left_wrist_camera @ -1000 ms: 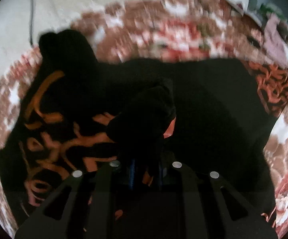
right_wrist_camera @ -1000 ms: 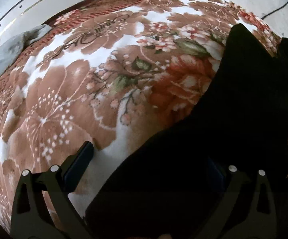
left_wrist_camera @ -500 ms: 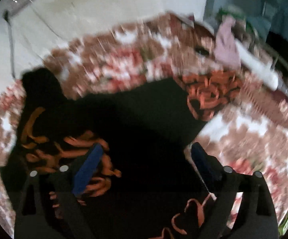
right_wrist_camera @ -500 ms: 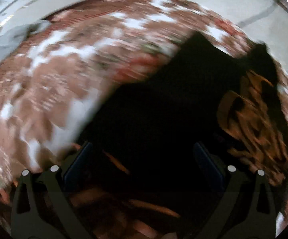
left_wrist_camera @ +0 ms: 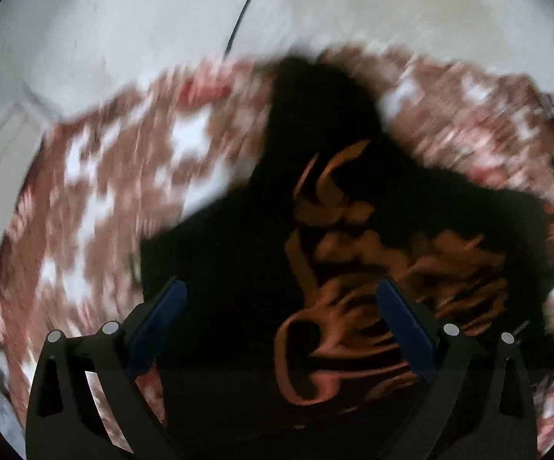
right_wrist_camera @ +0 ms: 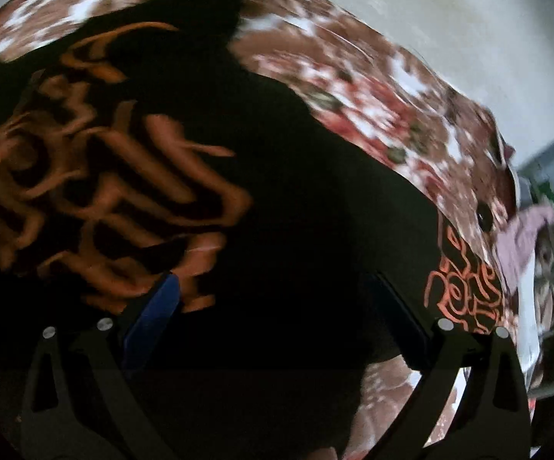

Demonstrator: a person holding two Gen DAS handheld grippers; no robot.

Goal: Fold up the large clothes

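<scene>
Black cloth with orange scrawl, the garment (left_wrist_camera: 353,253), fills the middle of both views, lying on a brown, red and white floral blanket (left_wrist_camera: 96,191); motion blur smears pattern and print alike, so folds and seams cannot be made out.

From the left wrist, the left gripper (left_wrist_camera: 280,299) stands wide, nothing between its blue-padded fingers (left_wrist_camera: 158,318). Off to its left the garment ends in a straight dark edge, with bare blanket beyond. Ahead, a narrow black part of the garment reaches toward the blanket's far edge and a pale wall, where a thin cable (left_wrist_camera: 244,7) hangs. To the right the print runs on until the view cuts it off.

From the right wrist, the right gripper (right_wrist_camera: 277,299) is also spread wide and holds nothing; its right finger is nearly lost against the black cloth. Left of it the orange print spreads out of frame. Ahead and right, the garment's edge slants across open blanket. Far right, a patterned corner of the garment (right_wrist_camera: 464,287) lies beside a pinkish cloth (right_wrist_camera: 522,241), blurred at the bed's edge.
</scene>
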